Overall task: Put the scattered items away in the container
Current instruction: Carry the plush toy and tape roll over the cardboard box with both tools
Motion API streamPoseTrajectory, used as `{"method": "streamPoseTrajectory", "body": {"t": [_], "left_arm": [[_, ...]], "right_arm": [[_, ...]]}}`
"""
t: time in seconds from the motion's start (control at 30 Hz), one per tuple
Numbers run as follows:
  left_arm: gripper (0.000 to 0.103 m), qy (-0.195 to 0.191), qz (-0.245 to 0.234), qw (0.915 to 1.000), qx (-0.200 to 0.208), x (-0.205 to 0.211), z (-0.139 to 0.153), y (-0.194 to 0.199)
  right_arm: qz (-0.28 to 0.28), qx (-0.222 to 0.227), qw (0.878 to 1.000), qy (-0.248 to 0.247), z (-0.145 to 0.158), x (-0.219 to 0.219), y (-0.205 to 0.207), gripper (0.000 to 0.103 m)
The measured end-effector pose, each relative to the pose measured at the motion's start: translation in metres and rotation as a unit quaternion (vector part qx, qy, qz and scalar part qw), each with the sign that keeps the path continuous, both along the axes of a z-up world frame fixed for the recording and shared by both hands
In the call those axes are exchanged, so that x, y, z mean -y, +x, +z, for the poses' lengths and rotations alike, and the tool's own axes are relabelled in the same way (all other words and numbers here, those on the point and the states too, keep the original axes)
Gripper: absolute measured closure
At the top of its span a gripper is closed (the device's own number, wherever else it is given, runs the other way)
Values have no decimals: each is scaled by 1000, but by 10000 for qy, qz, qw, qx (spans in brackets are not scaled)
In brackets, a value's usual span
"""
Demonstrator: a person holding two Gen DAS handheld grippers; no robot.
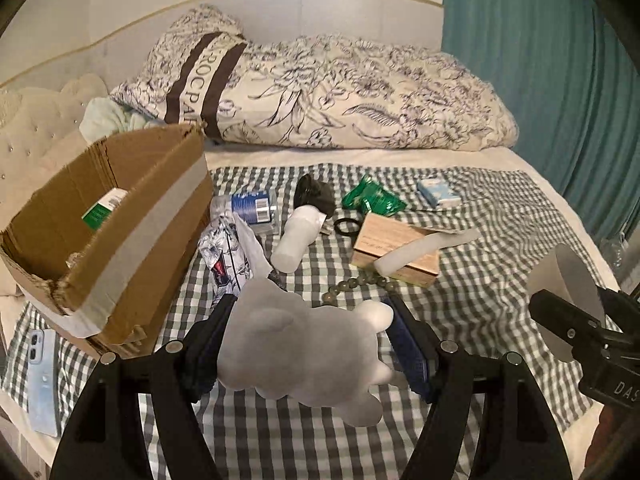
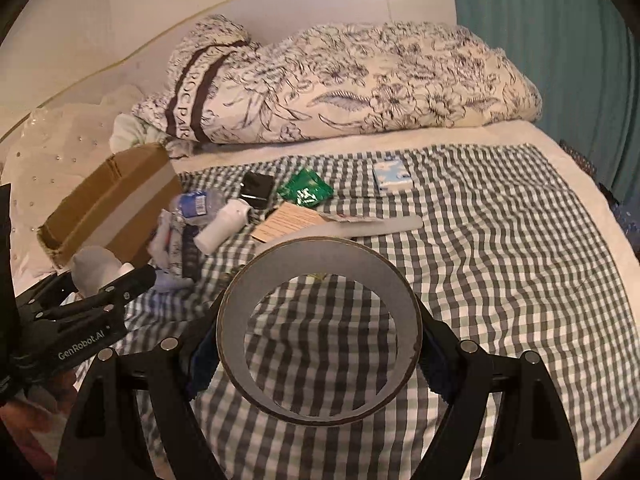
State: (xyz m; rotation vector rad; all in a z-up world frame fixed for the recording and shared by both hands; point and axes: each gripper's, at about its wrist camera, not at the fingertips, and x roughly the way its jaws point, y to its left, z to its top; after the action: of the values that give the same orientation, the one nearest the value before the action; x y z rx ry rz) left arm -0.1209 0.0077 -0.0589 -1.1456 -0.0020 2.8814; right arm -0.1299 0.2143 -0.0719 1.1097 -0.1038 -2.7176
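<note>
My left gripper is shut on a grey-white plush toy, held above the checked cloth. My right gripper is shut on a wide roll of tape, seen end-on; the same roll shows at the right edge of the left wrist view. The open cardboard box stands at the left, with a green-and-white pack inside. From the right wrist view the box lies far left, behind the left gripper.
Scattered on the checked cloth: a crushed water bottle, white tube, black pouch, green packet, tissue pack, wooden box, bead string. A phone lies front left. A floral duvet fills the back.
</note>
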Motion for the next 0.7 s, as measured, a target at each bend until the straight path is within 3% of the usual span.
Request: {"method": "streamPoseTrajectory", "body": {"t": [0.4, 0.7], "left_arm": [[28, -17, -130, 9996, -235, 6, 43, 31], [28, 65, 36, 9995, -305, 30, 59, 37]], "right_arm": [[112, -342, 9993, -37, 44, 23, 32, 21], [286, -489, 9984, 38, 65, 53, 38, 21]]}}
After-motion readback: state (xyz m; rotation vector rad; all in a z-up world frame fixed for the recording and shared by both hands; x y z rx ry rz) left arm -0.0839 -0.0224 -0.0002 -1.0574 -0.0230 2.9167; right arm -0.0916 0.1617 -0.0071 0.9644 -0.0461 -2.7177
